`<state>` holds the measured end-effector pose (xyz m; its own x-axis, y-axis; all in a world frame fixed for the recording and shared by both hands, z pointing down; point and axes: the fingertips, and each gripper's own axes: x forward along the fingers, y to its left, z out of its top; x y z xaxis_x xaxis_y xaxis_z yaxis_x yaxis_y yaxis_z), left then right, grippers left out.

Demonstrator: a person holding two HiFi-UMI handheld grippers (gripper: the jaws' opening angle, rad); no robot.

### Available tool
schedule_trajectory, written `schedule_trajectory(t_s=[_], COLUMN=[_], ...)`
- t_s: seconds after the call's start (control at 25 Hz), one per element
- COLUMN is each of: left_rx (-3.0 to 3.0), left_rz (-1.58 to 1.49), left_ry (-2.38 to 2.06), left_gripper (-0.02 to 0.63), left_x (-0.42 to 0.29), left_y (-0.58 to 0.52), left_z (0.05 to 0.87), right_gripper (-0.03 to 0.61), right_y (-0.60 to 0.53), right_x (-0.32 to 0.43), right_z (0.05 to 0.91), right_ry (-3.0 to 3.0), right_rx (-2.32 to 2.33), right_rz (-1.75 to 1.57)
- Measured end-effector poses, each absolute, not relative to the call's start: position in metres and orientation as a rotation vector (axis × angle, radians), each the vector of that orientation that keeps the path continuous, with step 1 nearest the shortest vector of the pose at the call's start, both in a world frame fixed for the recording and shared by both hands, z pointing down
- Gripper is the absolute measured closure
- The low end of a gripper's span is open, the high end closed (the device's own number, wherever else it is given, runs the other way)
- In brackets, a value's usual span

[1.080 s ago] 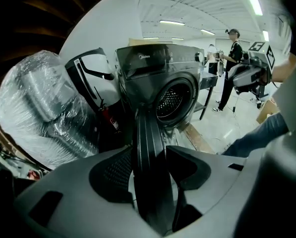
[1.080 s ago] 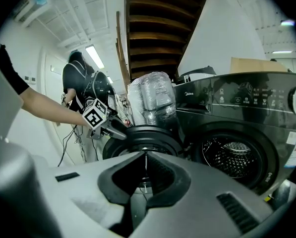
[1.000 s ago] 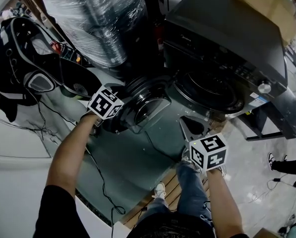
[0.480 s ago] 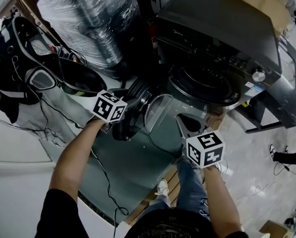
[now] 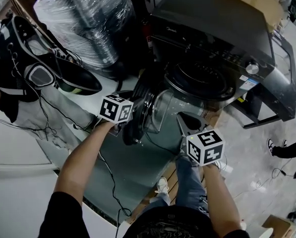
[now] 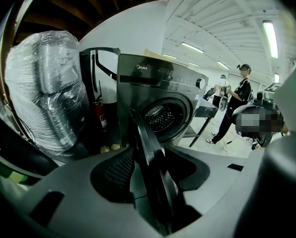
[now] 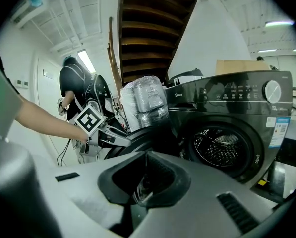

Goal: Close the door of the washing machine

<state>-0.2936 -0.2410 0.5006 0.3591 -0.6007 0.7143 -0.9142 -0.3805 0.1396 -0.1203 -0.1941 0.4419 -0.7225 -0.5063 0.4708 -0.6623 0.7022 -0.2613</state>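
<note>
Left gripper view: left gripper [image 6: 152, 172] jaws wide, just been narrowing, clamped on door [image 6: 140, 128] rim. Right gripper [image 7: 145, 180] pinched together, empty. Door roughly half swung toward washing machine [image 5: 212, 29]; drum opening [image 5: 202, 81] uncovered, latching left. Wrapped bundle [image 5: 88, 24], floor cables [image 5: 105, 182] nearby; swing path looks clear.
</note>
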Motion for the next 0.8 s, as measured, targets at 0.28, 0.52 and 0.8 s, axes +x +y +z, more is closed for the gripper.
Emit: schedule_trajectory(t_s=[0.28, 0.52, 0.8], left_rx=[2.074, 2.055, 1.992], left_rz=[0.689, 0.627, 0.540], left_ry=[-1.313, -1.291, -1.334], left_gripper=[0.407, 0.420, 0.414], left_x=[-0.268, -0.243, -0.209], left_y=[-0.237, -0.237, -0.247], left_z=[0.499, 0.497, 0.499], right_gripper=[0.555, 0.555, 0.555], right_y=[-0.184, -0.176, -0.176], right_x=[-0.100, -0.085, -0.063], right_z=[0.443, 0.447, 0.454], right_ry=[-2.532, -2.508, -2.467], right_rx=[0.971, 1.019, 1.094], right_rz=[0.609, 0.628, 0.644])
